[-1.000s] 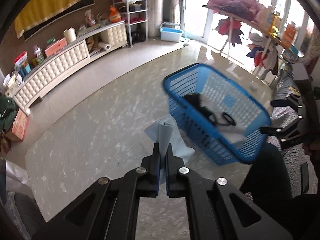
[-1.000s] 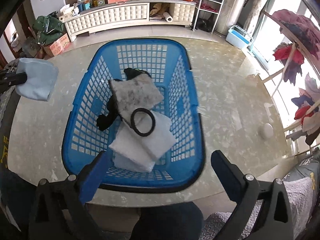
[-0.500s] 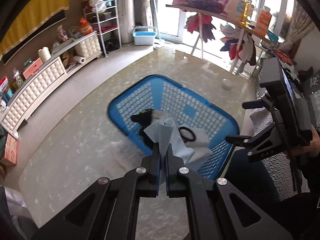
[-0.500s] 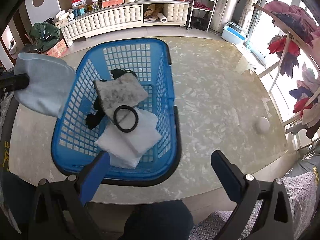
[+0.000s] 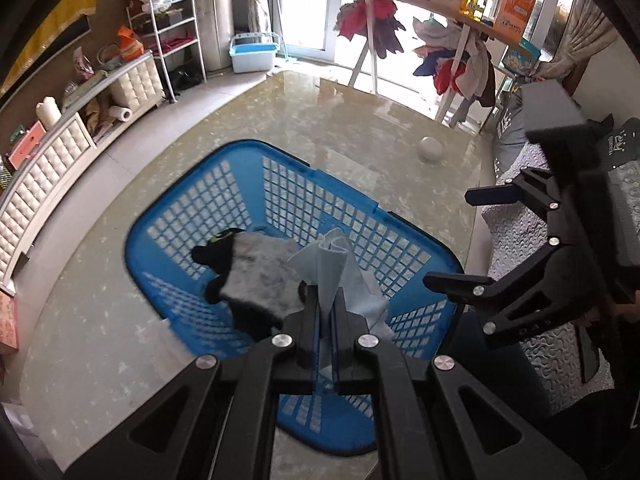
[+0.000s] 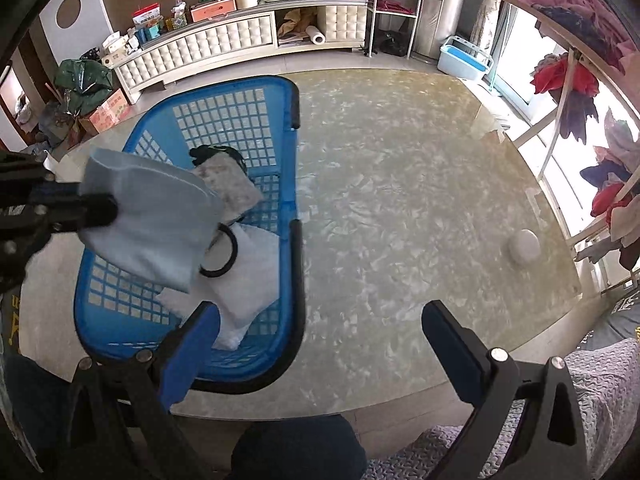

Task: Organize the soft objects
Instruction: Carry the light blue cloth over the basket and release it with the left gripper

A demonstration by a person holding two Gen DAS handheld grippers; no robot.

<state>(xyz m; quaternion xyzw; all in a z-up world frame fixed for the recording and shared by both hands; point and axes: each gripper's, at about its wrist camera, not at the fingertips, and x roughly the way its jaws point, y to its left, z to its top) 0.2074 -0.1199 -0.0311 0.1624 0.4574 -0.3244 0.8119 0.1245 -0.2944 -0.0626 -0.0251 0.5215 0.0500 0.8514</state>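
The left gripper holds one blue cloth over one basket; the right gripper is wide, holding nothing.

The blue basket is showing glossy moulded plastic lattice. Above it, the pale blue cloth is hanging soft and matt. Under the basket, the table is gleaming like polished marbled stone. Inside the basket, a mottled grey cloth is looking fuzzy.
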